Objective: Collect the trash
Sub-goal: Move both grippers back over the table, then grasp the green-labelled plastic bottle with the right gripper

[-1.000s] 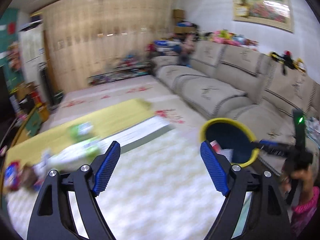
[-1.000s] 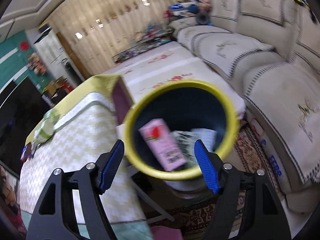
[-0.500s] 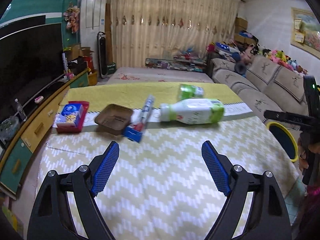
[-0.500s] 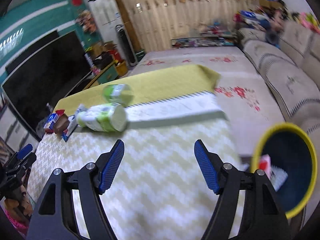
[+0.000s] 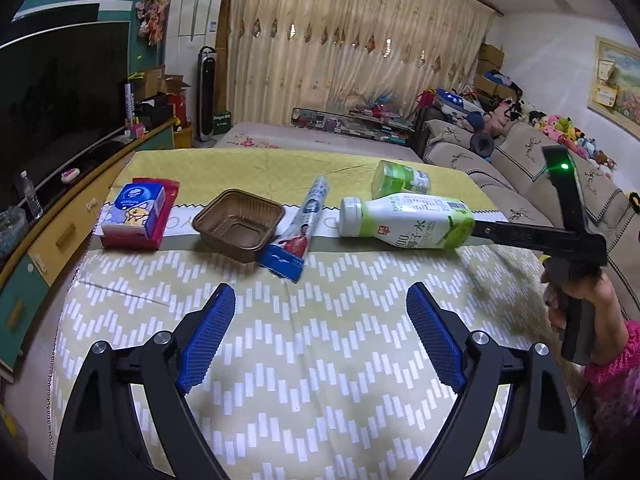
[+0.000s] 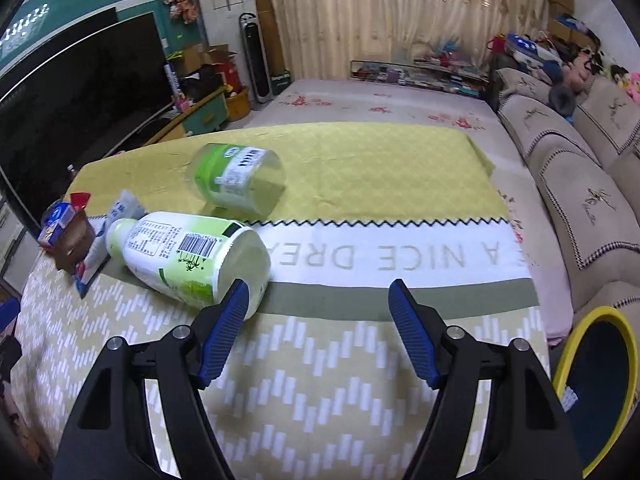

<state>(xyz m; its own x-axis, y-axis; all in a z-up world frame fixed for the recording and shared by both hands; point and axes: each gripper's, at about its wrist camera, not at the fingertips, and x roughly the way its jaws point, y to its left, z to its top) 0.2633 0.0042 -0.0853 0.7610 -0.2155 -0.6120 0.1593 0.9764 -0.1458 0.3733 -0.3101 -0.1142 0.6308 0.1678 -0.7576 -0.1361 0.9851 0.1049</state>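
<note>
- Left wrist view: left gripper (image 5: 320,312) has its jaws spread wide with nothing between them; blue ribbed pads (image 5: 206,340) on black plastic arms, hovering over the near part of the table (image 5: 320,400).
- Table is covered in a quilted cloth with a yellow-green and white zigzag print; a white band and then a plain yellow section lie beyond it.
- Landmark: white-green bottle (image 5: 404,220), smooth plastic cylinder lying on its side on the white band, white screw cap pointing left.
- Just behind the bottle: green jar (image 5: 400,180), short, clear-green, also on its side on the yellow section.
- Left of the bottle's cap: flat blue-and-white sachet (image 5: 300,232), long and narrow, its near end on the zigzag part.
- Left of the sachet, touching it: brown tray (image 5: 240,224), square thin-walled plastic, open side up.
- Farther left of the tray: tissue pack (image 5: 136,212), blue-white soft pack sitting on a red packet.
- Right gripper body (image 5: 568,240) comes in from the right, a black bar reaching to the bottle's base; its fingertips are hidden behind the bottle.
- Right wrist view: right gripper (image 6: 316,312) is wide open, gripping nothing; left pad sits right at the bottle's (image 6: 188,256) base rim, contact unclear.
- Jar (image 6: 240,180) lies just beyond the bottle.
- Trash bin (image 6: 624,344), round with a yellow rim and dark inside, stands off the table's right edge, well apart from the bottle; a paper scrap shows inside.
</note>
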